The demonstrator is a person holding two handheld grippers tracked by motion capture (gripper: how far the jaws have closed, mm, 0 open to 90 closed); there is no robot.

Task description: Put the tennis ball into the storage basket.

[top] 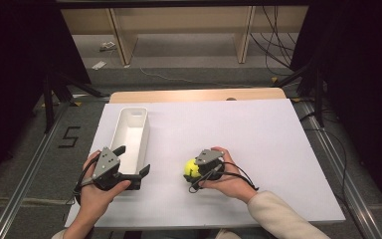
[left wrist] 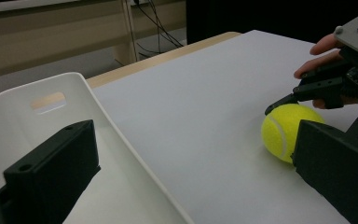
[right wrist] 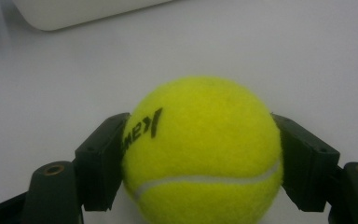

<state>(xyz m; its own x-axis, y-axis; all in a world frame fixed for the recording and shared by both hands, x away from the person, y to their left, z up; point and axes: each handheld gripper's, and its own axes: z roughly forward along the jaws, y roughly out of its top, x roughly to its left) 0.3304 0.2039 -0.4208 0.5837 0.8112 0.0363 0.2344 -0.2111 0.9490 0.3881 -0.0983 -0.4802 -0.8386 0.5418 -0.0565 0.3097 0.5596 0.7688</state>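
Observation:
A yellow tennis ball (top: 190,168) rests on the white board, right of centre and near the front edge. My right gripper (top: 192,172) is shut on it; in the right gripper view both black pads press the sides of the ball (right wrist: 200,149). My left gripper (top: 132,160) is open at the near end of a long white bin (top: 132,112). In the left gripper view one jaw stands inside the bin (left wrist: 79,77) and the other outside its side wall, partly in front of the ball (left wrist: 282,130). Nothing is gripped by the left jaws.
The white board (top: 258,139) covers most of a wooden table (top: 194,94), whose far strip shows bare. Beyond the table lie the floor, cables and shelf legs. The bin is empty and runs lengthways away from me on the left.

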